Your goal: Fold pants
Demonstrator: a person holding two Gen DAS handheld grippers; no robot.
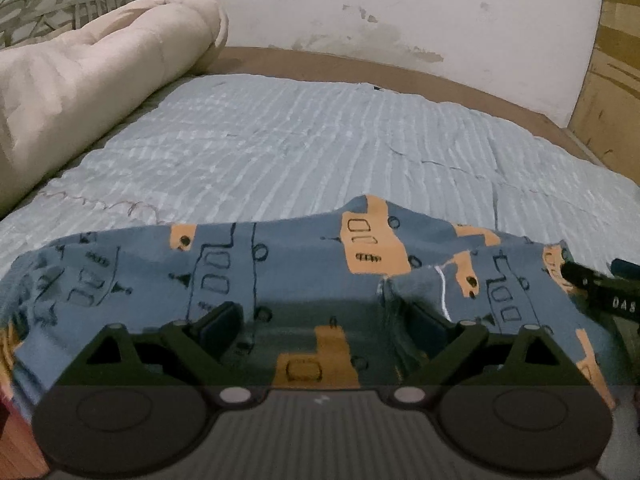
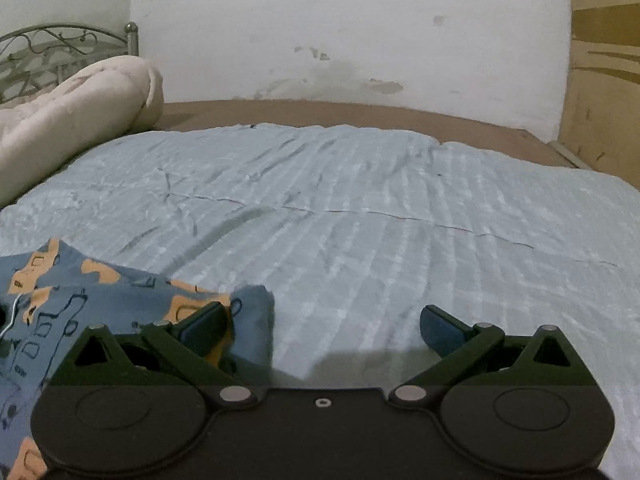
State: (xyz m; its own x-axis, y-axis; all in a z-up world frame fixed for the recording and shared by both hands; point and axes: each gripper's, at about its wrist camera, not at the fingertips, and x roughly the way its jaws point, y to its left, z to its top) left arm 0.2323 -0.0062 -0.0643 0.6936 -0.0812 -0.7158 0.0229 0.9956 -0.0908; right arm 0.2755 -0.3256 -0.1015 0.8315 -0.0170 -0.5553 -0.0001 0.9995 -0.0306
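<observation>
The pants (image 1: 248,272) are blue-grey with orange truck prints and lie bunched across the near edge of the bed. My left gripper (image 1: 320,320) is open, its fingers spread wide just above the cloth, which fills the gap between them. My right gripper (image 2: 324,328) is open too. Its left finger (image 2: 204,326) lies over the right end of the pants (image 2: 100,308) and its right finger (image 2: 440,328) is over bare bedspread. The right gripper's dark body (image 1: 604,296) shows at the right edge of the left wrist view.
A pale blue ribbed bedspread (image 2: 360,208) covers the bed. A rolled cream duvet (image 1: 92,88) lies at the far left by a metal headboard (image 2: 60,48). A white wall (image 1: 400,8) stands behind and a wooden cabinet (image 2: 600,80) at the right.
</observation>
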